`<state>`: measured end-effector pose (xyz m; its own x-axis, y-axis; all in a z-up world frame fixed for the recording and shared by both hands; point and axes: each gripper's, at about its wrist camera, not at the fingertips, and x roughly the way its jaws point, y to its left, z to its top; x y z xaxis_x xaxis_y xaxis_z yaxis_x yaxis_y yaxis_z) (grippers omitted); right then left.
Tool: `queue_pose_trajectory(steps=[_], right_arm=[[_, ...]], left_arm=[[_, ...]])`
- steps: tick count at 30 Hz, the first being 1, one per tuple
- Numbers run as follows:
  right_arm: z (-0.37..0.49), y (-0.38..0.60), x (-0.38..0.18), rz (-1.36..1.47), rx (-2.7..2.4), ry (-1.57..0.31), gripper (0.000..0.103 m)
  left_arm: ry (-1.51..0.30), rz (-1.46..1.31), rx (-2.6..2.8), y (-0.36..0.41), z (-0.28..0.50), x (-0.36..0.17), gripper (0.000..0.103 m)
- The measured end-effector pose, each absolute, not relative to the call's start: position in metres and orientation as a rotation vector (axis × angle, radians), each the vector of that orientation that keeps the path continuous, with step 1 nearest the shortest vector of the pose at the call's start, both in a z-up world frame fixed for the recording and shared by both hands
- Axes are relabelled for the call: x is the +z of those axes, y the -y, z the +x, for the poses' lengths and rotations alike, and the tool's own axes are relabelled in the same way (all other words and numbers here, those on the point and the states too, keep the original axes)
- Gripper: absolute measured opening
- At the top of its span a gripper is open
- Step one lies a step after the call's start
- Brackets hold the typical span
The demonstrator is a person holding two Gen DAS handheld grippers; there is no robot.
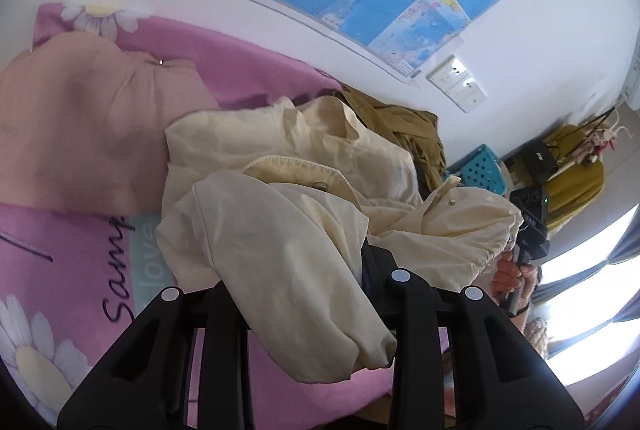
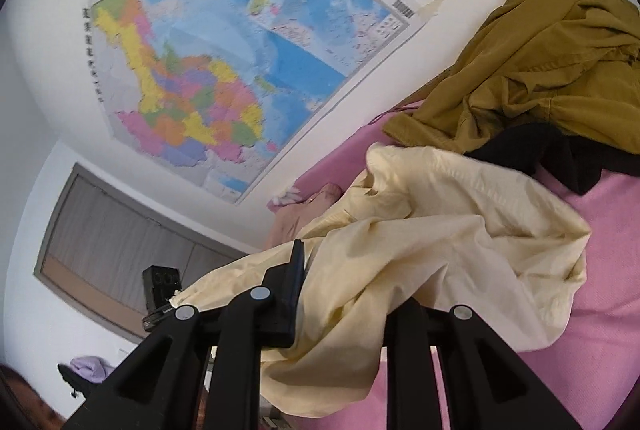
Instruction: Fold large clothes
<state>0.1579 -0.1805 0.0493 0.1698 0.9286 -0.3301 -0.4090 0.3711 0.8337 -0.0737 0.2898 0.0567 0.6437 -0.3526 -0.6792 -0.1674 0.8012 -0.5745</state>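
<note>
Cream jacket [image 1: 280, 230] hangs bunched between both claws, left claw [image 1: 304, 294] and right claw [image 2: 344, 310] clamped on it.

cream jacket [image 1: 280, 230] showing pale yellow-white. bed sheet [image 1: 248, 70] reading pink with white daisies and dark script. peach garment [image 1: 80, 118] lying plain. olive coat [image 2: 540, 70] showing mustard-green. wall map [image 2: 208, 70] showing blue with multicolour regions. fingers [image 2: 288, 294] showing black.

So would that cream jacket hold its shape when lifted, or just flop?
Probably flops: the cream jacket already drapes and bunches over both jaws. It looks light, thin and wrinkled. Its metal snaps may snag a little.
</note>
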Motion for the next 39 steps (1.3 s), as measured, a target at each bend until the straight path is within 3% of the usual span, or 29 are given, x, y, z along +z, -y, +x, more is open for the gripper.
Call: queue_pose_trajectory(steps=[15, 19, 23, 27, 29, 31, 32, 33, 37, 39], right_arm=[[0.218, 0.157, 0.024, 0.713, 0.913, -1.089, 0.020], [0.228, 0.154, 0.015, 0.741, 0.907, -1.109, 0.026], [0.219, 0.153, 0.024, 0.705, 0.906, -1.073, 0.037], [0.188, 0.152, 0.043, 0.619, 0.916, -0.954, 0.061], [0.173, 0.149, 0.048, 0.566, 0.898, -0.909, 0.067], [0.157, 0.148, 0.051, 0.530, 0.895, -0.861, 0.079], [0.153, 0.149, 0.052, 0.537, 0.908, -0.844, 0.092], [0.149, 0.153, 0.055, 0.579, 0.959, -0.810, 0.095], [0.144, 0.174, 0.074, 0.642, 1.004, -0.687, 0.095], [0.136, 0.157, 0.079, 0.528, 1.038, -0.672, 0.095]], left_arm=[[-0.991, -0.692, -0.006, -0.318, 0.012, 0.028, 0.032], [-1.009, -0.708, 0.022, -0.323, 0.029, 0.014, 0.032], [-1.031, -0.719, 0.042, -0.326, 0.044, 0.001, 0.032], [-1.047, -0.745, 0.059, -0.331, 0.054, -0.014, 0.032], [-1.057, -0.759, 0.063, -0.332, 0.058, -0.022, 0.032], [-1.062, -0.771, 0.063, -0.333, 0.061, -0.027, 0.033], [-1.063, -0.778, 0.061, -0.333, 0.062, -0.029, 0.033], [-1.065, -0.785, 0.062, -0.334, 0.063, -0.031, 0.033], [-1.076, -0.793, 0.066, -0.337, 0.070, -0.037, 0.032], [-1.082, -0.789, 0.072, -0.336, 0.072, -0.039, 0.033]])
